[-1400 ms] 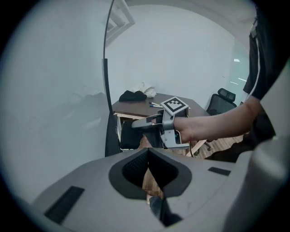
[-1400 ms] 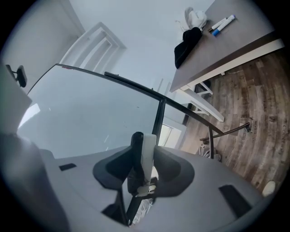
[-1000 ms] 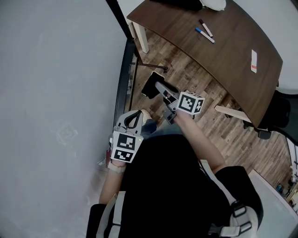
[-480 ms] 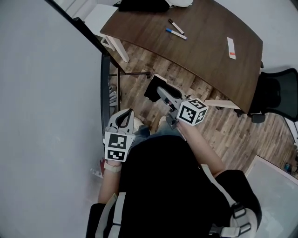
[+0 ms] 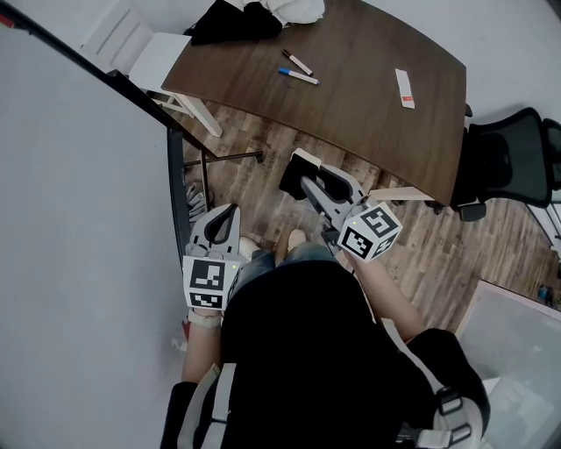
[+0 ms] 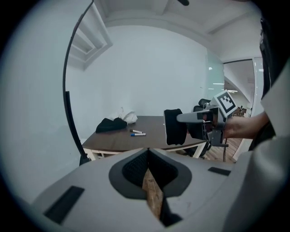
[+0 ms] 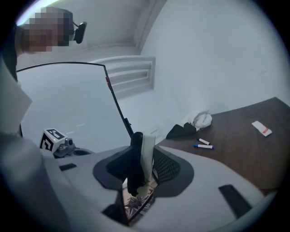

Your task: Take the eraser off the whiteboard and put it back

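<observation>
The eraser, black felt on a white body, is clamped upright between the jaws of my right gripper. It hangs above the wood floor, to the right of the whiteboard. In the right gripper view the eraser stands on edge between the pads, with the whiteboard behind it. My left gripper is close to the board's lower edge, jaws together and holding nothing. From the left gripper the eraser shows ahead to the right.
A brown table stands beyond, carrying two markers, a black cloth and a white strip. A black office chair is at the right and a white chair at the table's far left. The board's black frame runs down beside my left gripper.
Both grippers have risen. The right one has rolled while keeping the eraser and has drifted right, away from the board. The head view has swung toward the table.
</observation>
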